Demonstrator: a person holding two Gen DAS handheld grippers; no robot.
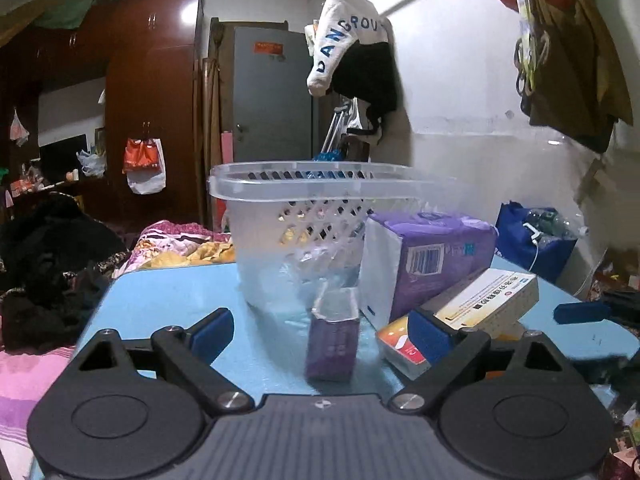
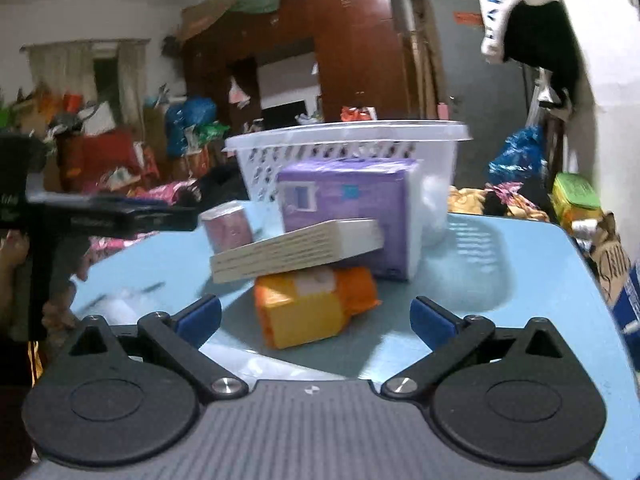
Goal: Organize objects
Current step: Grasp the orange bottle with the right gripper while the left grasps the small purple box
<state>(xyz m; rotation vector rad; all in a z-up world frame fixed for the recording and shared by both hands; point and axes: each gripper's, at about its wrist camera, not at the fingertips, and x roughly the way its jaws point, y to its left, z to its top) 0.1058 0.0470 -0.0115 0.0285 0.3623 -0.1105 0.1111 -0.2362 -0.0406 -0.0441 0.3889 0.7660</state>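
Tongs first: our left gripper [image 1: 322, 328] and right gripper [image 2: 316, 316] both gape, holding nothing. Pouch [image 2: 316, 308], box [image 2: 296, 250], pack [image 2: 352, 212] and carton [image 1: 334, 336] crowd mid-table [image 2: 500, 280] before the basket [image 1: 304, 216] (seemingly unfilled); nearly everything remains, we judge.

Both wrist views sit low, close over blue table [image 1: 168, 300], facing basket [image 1: 304, 216]. Shared: basket [image 2: 348, 148], purple pack [image 2: 348, 200], flat box [image 2: 296, 248].
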